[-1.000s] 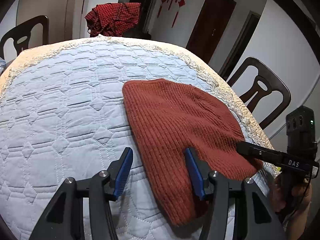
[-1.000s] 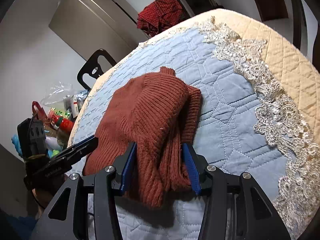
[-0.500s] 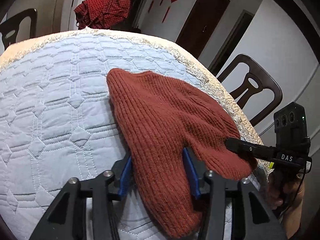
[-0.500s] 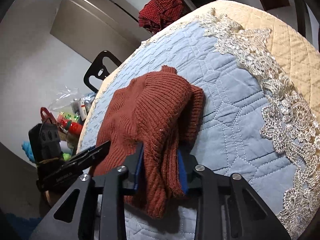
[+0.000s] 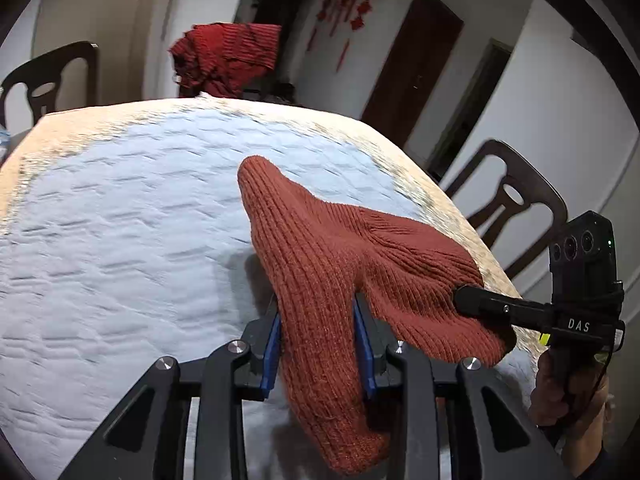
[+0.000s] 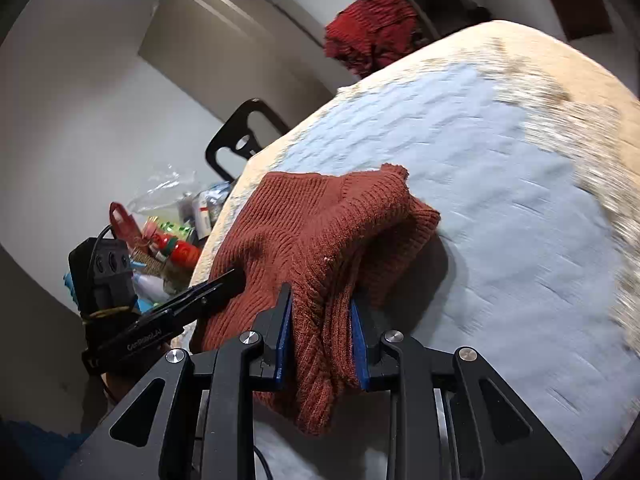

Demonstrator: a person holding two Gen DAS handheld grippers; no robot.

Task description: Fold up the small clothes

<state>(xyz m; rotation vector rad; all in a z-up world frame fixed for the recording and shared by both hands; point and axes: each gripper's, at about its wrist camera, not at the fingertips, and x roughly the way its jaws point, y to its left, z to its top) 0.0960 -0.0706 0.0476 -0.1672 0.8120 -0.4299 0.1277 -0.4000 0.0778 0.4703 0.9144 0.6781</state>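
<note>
Left wrist view: one left claw [image 5: 316,344] clenching a fold of one rust knit garment [image 5: 344,264], lifting it off the blue quilted counter [image 5: 120,248]; one right claw [image 5: 476,302] biting the garment's far corner near the counter edge. Also showing: one red plaid cloth [image 5: 228,56] beyond the counter, two dark chairs [image 5: 516,208], red hanging ornaments [image 5: 352,4].

Right wrist view: right claw [image 6: 320,332] gripping bunched knit of the same garment [image 6: 320,232]; left claw [image 6: 228,282] pinching its other edge. Seen only here: one heap of bottles and bags [image 6: 176,232] beside the counter [image 6: 500,200]; one chair [image 6: 244,136]; plaid cloth [image 6: 372,28] again.
</note>
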